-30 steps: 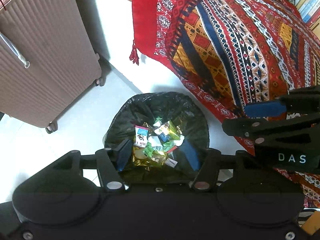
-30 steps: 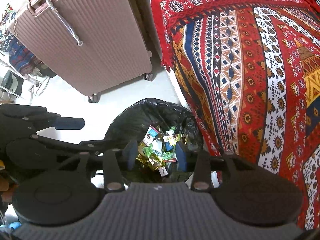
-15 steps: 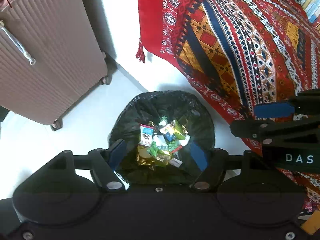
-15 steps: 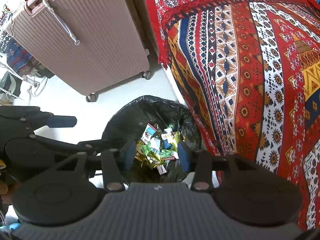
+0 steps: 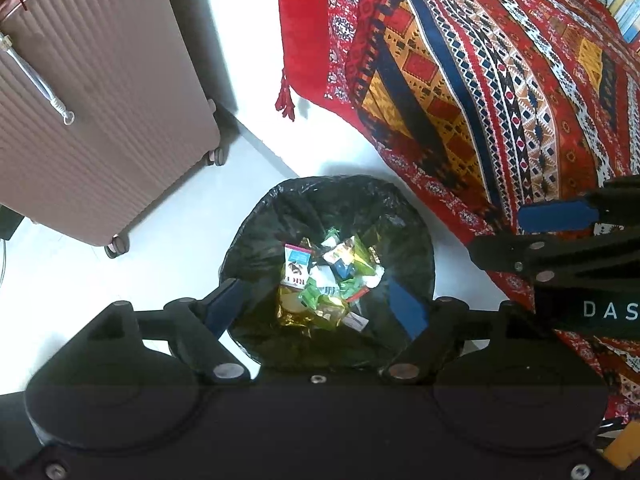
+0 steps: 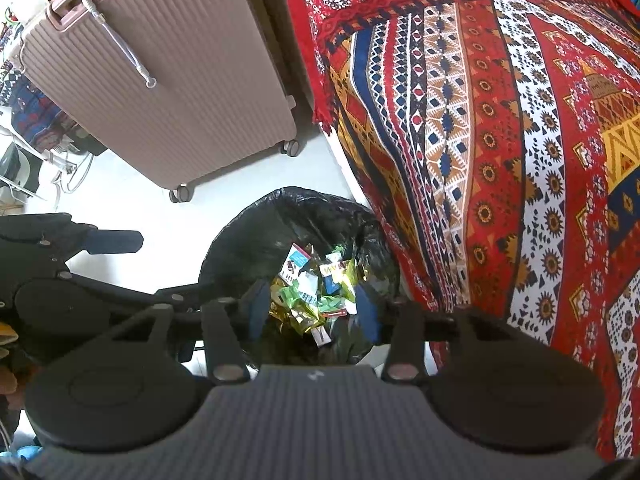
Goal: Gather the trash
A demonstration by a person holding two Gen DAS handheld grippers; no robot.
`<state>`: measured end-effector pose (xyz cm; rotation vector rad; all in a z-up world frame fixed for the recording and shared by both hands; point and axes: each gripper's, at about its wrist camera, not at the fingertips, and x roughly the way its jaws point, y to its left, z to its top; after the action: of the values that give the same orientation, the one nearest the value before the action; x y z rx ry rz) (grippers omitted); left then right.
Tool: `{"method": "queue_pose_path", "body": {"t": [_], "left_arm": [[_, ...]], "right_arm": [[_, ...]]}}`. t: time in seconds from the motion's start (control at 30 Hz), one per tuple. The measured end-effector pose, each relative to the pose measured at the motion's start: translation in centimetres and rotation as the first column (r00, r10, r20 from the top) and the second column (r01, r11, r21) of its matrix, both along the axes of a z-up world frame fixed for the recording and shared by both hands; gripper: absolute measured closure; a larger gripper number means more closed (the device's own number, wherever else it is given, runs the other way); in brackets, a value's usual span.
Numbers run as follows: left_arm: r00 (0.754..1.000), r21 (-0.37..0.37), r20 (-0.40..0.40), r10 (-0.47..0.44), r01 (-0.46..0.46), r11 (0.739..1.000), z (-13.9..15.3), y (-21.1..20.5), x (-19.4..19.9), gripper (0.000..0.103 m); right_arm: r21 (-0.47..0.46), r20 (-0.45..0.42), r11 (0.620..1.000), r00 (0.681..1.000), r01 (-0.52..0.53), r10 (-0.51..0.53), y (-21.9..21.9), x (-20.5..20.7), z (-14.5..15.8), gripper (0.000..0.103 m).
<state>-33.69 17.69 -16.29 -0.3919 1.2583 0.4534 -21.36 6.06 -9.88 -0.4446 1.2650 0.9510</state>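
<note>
A bin lined with a black bag [image 5: 320, 204] [image 6: 276, 220] stands on the white floor beside the patterned cloth. Inside lies a heap of trash [image 5: 328, 280] [image 6: 316, 288]: green, gold and white wrappers and a small printed carton. My left gripper [image 5: 316, 302] hangs above the bin pointing steeply down; its jaws are opening and nothing is between them. My right gripper [image 6: 312, 312] hovers over the same bin, open and empty. One blue pad [image 5: 552, 216] of the right gripper shows at the right of the left wrist view.
A ribbed pink-brown suitcase [image 5: 100, 100] [image 6: 160, 92] on wheels stands to the left behind the bin. A red patterned cloth [image 5: 480, 80] [image 6: 500, 120] drapes down right beside the bin. White floor [image 5: 60, 272] lies to the left. Clutter [image 6: 28, 120] sits at the far left.
The left gripper's jaws have spread clearly wider above the bin. The right gripper's jaws stand about as before, and the trash in the bin has not moved.
</note>
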Motion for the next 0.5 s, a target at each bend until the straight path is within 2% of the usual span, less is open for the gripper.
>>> {"method": "queue_pose_path", "body": {"t": [0.5], "left_arm": [[1.000, 0.000, -0.010, 0.012, -0.012, 1.000, -0.51, -0.08, -0.02, 0.021]], "right_arm": [[0.000, 0.001, 1.000, 1.000, -0.001, 0.001, -0.09, -0.02, -0.10, 0.040]]}}
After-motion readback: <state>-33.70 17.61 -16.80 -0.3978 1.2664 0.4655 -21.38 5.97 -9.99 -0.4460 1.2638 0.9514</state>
